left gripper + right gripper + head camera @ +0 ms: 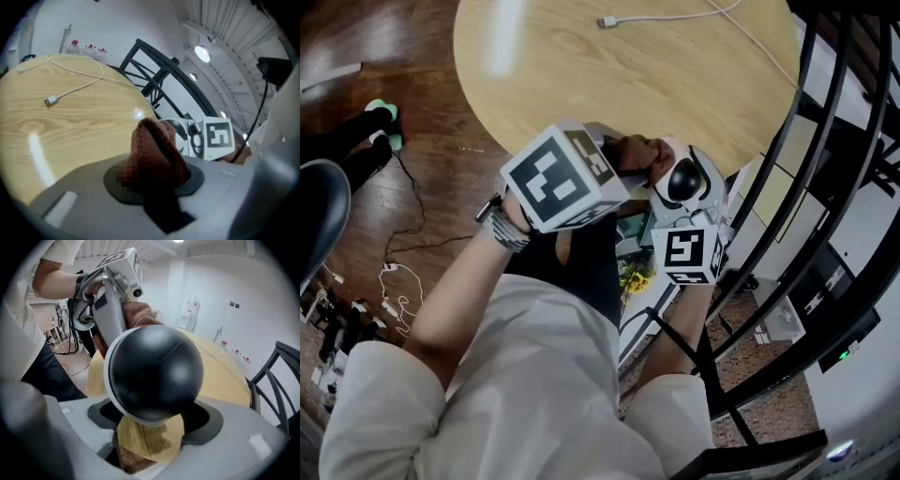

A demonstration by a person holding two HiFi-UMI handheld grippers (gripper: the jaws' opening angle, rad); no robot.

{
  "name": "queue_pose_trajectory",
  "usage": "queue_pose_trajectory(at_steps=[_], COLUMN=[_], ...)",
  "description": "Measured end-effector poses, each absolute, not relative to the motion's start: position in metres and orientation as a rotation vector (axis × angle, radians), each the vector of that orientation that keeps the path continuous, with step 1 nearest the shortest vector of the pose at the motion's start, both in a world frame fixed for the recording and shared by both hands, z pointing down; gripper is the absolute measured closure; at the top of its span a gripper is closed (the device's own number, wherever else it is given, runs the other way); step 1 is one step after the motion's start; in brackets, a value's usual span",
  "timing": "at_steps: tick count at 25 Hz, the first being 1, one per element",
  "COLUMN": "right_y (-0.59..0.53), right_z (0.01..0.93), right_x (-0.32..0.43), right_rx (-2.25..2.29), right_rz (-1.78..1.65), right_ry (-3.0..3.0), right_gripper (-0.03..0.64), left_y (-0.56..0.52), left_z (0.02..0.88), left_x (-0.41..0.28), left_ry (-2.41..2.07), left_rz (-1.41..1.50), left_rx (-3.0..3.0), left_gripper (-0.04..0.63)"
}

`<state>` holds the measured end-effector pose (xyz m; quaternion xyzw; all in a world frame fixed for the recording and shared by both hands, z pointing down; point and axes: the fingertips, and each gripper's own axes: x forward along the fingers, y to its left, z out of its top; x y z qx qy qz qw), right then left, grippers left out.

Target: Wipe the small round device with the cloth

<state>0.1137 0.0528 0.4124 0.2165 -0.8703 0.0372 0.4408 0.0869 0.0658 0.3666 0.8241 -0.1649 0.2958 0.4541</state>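
The small round device (684, 180), a white shell with a glossy black dome, is held in my right gripper (688, 199) just past the table's near edge. In the right gripper view the dome (154, 373) fills the middle between the jaws of the right gripper (152, 427). My left gripper (628, 167) is shut on a rust-brown knitted cloth (637, 153). The cloth (154, 150) bulges from the left jaws and meets the device (178, 131) on its side. From the right gripper view the cloth (138, 315) shows behind the dome, under the left gripper (115, 301).
A round wooden table (581, 66) lies ahead with a white USB cable (675, 17) on its far part. A black metal railing (825, 187) runs along the right. A black seat (319, 216) and floor cables (394, 281) are at the left.
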Motion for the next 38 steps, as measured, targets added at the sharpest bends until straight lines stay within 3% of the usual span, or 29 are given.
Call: queue_pose_trajectory(at_steps=[17, 31, 38], right_y=[0.049, 0.045, 0.043], right_z=[0.408, 0.404, 0.407], right_x=[0.109, 0.106, 0.103], right_rx=[0.614, 0.902, 1.048], right_rz=[0.116, 0.306, 0.449], right_ry=[-2.125, -1.999, -1.881], right_gripper=[0.258, 0.258, 0.256], left_y=[0.056, 0.027, 0.031], left_z=[0.421, 0.337, 0.301], left_x=[0.089, 0.043, 0.064], left_ry=[-0.325, -0.467, -0.362], left_rz=[1.175, 0.655, 0.571], left_rx=[2.085, 2.140, 2.217], left_gripper=[0.474, 0.471, 0.471])
